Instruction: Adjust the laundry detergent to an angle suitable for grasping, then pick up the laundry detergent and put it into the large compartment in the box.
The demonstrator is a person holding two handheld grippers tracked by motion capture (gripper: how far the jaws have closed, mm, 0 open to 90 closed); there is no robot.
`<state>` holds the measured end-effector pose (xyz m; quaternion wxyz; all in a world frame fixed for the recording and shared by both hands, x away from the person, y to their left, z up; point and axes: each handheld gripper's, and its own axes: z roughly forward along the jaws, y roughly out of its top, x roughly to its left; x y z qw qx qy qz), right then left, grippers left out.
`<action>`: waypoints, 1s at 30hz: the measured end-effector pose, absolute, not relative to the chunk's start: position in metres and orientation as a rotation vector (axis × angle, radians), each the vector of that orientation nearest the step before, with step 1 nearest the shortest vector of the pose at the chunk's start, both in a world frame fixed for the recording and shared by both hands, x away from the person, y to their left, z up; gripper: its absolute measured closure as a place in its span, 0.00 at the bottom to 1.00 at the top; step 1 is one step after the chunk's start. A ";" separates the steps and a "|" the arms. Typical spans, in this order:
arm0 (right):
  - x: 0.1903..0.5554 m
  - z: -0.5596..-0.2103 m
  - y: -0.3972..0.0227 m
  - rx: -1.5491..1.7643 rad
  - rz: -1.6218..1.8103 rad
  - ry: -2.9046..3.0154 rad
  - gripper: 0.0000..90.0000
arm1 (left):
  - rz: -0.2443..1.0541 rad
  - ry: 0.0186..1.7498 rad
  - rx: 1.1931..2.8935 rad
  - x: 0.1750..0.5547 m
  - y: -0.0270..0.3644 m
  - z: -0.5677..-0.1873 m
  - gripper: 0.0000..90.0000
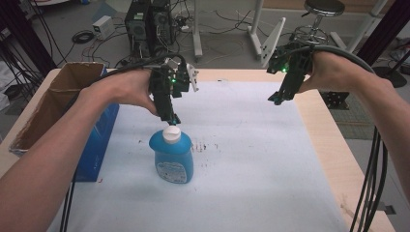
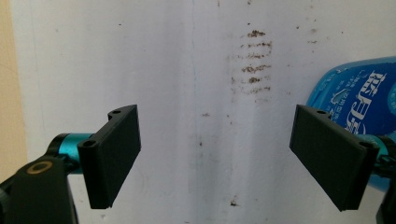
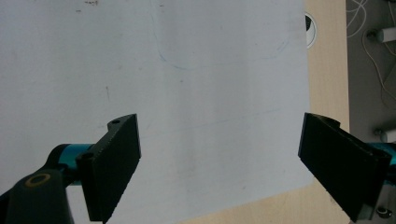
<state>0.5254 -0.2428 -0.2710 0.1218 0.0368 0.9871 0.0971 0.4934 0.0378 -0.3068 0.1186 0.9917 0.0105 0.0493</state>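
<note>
The blue bottle point(image 1: 171, 157) stands upright on the white sheet point(image 1: 251, 159) covering the table, long axis vertical, its white cap point(image 1: 171, 134) just below the left gripper point(image 1: 172, 119), fingers apart and empty; the right gripper point(image 1: 275, 100) hangs well off, fingers apart too

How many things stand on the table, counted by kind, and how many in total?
Blue bottle with white cap: 1
Open cardboard box with blue side: 1
White sheet that covers the table: 1
Total: 3
</note>
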 end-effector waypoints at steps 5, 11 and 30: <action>0.522 -0.270 -0.239 0.102 0.290 2.879 0.14 | 0.141 0.033 2.898 0.492 0.038 -0.305 0.18; 0.521 -0.267 -0.245 0.106 0.292 2.872 0.14 | 0.150 0.046 2.889 0.491 0.046 -0.298 0.18; 0.518 -0.265 -0.247 0.104 0.296 2.865 0.14 | 0.225 0.059 2.878 0.463 0.095 -0.271 0.18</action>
